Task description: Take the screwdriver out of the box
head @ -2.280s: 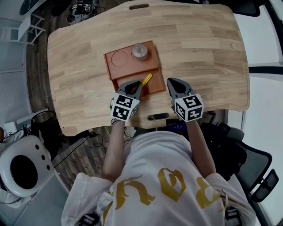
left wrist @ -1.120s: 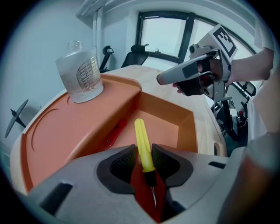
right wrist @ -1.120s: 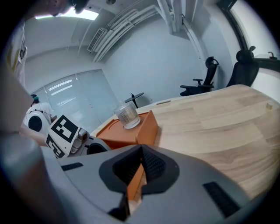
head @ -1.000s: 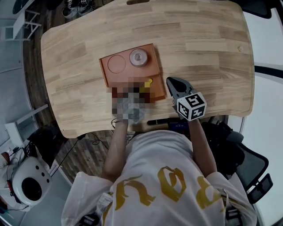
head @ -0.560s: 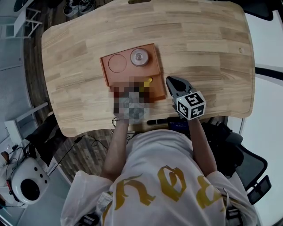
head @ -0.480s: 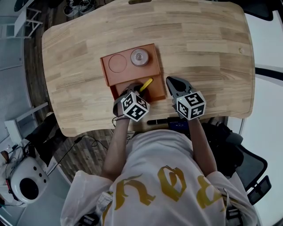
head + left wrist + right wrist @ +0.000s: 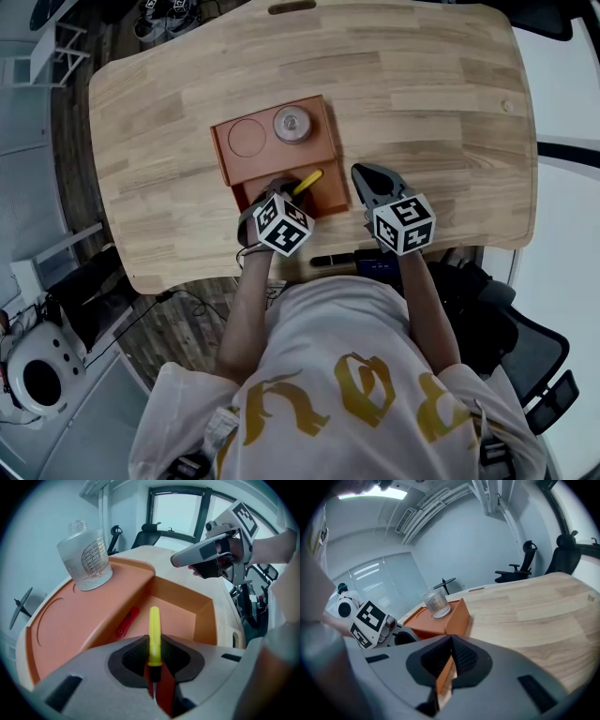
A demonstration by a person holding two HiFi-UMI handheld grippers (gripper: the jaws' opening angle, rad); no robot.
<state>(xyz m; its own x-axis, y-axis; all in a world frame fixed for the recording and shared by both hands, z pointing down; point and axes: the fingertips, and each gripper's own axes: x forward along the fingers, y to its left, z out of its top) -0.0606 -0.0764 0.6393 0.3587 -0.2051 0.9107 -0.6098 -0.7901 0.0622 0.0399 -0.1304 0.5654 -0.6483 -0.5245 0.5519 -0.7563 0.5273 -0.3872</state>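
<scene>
An orange box (image 7: 281, 155) lies on the wooden table (image 7: 422, 94). The screwdriver (image 7: 307, 180) has a yellow handle that pokes up out of the box's near compartment. My left gripper (image 7: 281, 187) is over that compartment, shut on the screwdriver (image 7: 154, 630), whose dark shaft points back between the jaws. In the left gripper view the left gripper (image 7: 153, 660) sits just above the box (image 7: 84, 616). My right gripper (image 7: 361, 175) hovers just right of the box's right wall, jaws together, holding nothing. Only a sliver of the box (image 7: 454, 616) shows through the right gripper's (image 7: 451, 656) slit.
A glass jar (image 7: 291, 123) stands on the box's raised far part beside a round recess (image 7: 247, 140). A small red object (image 7: 127, 621) lies in the compartment. A black handle (image 7: 333, 259) sits under the table's near edge. Bare wood stretches right and beyond the box.
Since the earliest frame my left gripper has rolled and its jaws have come together on the yellow handle. Over the last half second almost nothing moves. The right gripper has stayed put.
</scene>
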